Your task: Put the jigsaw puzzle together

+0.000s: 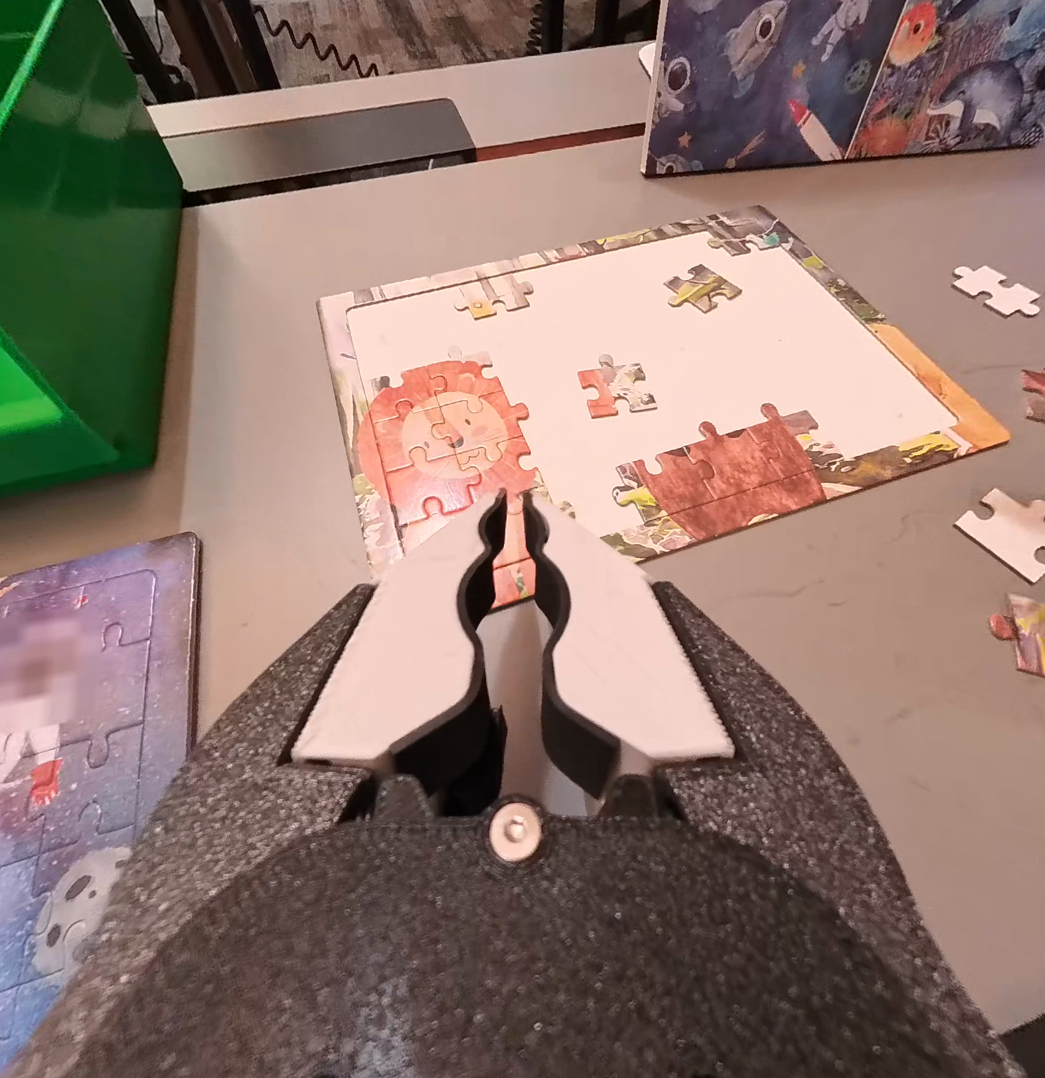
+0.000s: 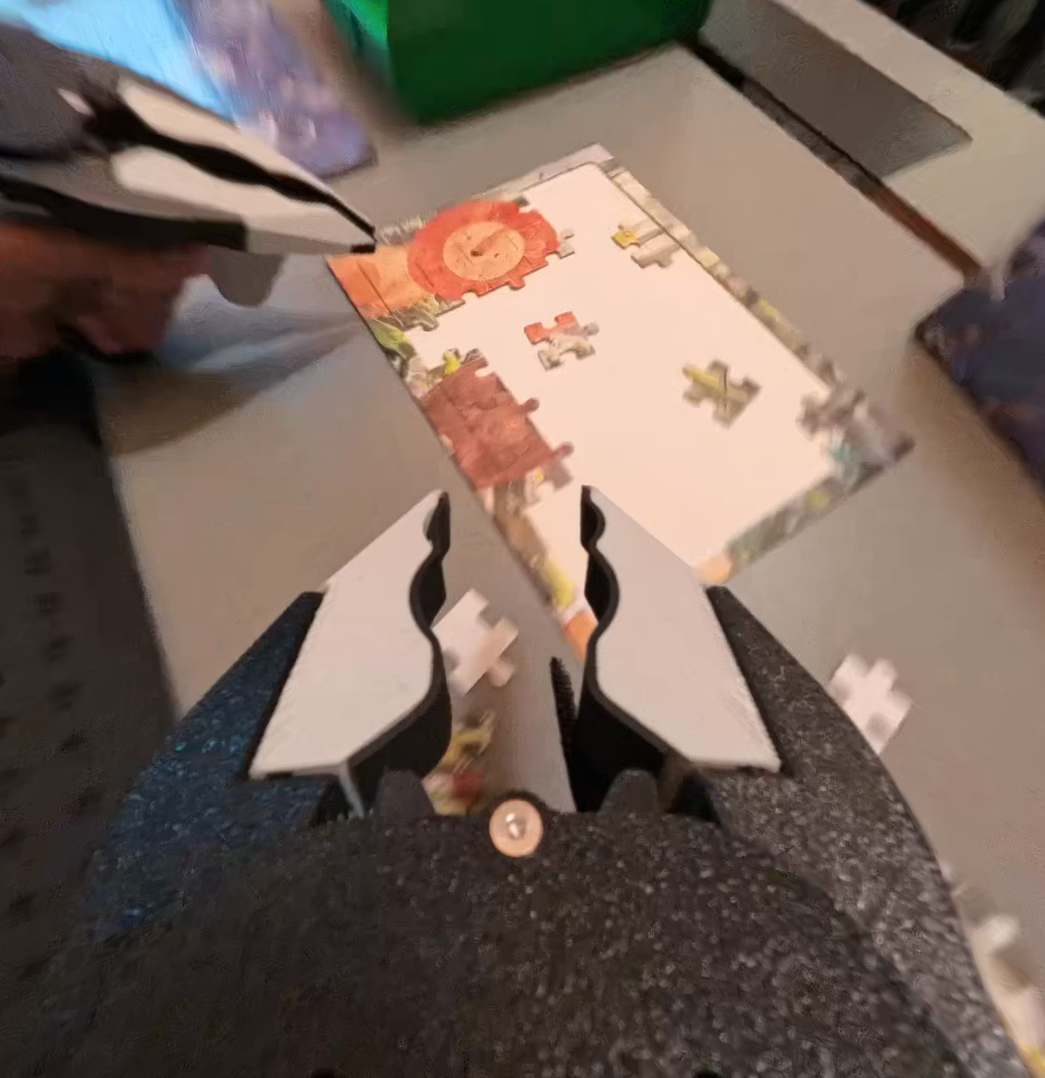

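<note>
Thin, light, stiff card pieces (image 2: 478, 640) flat on worktop (image 2: 287, 478): best pinched edgewise; right fingers (image 2: 642, 618) spread, left fingers (image 1: 427, 589) nearly pressed together.

The puzzle tray (image 1: 946, 402) lies flat on the grey counter (image 1: 275, 262), a white board with a printed border. At its near left corner an assembled lion cluster (image 1: 450, 431), orange mane around a pale face, sits joined. Along the near edge to the right lies a joined brown cluster (image 1: 736, 472). A single piece with a red corner (image 1: 616, 388) rests loose in the middle of the tray, and a greenish piece (image 1: 704, 287) lies toward the far right corner. Off the tray's right edge, loose pieces lie on the counter: two white, face-down ones (image 1: 995, 290) (image 1: 1010, 531) and coloured ones (image 1: 1033, 641).
</note>
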`<action>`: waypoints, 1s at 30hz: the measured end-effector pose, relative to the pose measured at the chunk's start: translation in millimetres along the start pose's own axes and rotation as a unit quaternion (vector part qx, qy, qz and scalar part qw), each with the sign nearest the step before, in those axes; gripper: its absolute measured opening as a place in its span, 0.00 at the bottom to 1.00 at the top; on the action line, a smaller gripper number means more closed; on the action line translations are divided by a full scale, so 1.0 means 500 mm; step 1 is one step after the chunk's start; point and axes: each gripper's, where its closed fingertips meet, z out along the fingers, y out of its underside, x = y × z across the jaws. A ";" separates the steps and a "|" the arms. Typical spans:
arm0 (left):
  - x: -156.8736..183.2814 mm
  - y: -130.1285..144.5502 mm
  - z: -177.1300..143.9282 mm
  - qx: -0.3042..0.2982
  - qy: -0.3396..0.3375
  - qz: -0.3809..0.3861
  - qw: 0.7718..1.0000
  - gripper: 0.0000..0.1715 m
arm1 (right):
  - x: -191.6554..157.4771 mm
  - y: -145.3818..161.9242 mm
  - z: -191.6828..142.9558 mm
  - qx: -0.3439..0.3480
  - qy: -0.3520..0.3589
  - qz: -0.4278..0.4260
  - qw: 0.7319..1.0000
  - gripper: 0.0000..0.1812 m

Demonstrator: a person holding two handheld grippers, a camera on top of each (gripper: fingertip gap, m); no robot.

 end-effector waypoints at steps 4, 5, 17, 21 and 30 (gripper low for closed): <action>-0.002 -0.002 -0.004 0.005 -0.006 0.004 1.000 0.03 | 0.010 -0.061 0.167 -0.076 -0.064 -0.110 0.989 0.21; -0.018 0.006 -0.004 -0.004 -0.026 0.000 1.000 0.03 | 0.014 -0.067 0.203 -0.092 -0.081 -0.107 0.987 0.22; -0.134 0.084 0.024 -0.119 -0.080 -0.070 0.987 0.00 | 0.057 -0.056 0.282 -0.092 -0.103 -0.082 0.987 0.19; -0.133 0.084 0.024 -0.120 -0.083 -0.064 0.987 0.00 | 0.062 -0.051 0.296 -0.101 -0.097 -0.087 0.986 0.19; -0.132 0.084 0.024 -0.121 -0.087 -0.053 0.987 0.00 | 0.028 -0.043 0.294 -0.119 -0.132 -0.094 0.980 0.00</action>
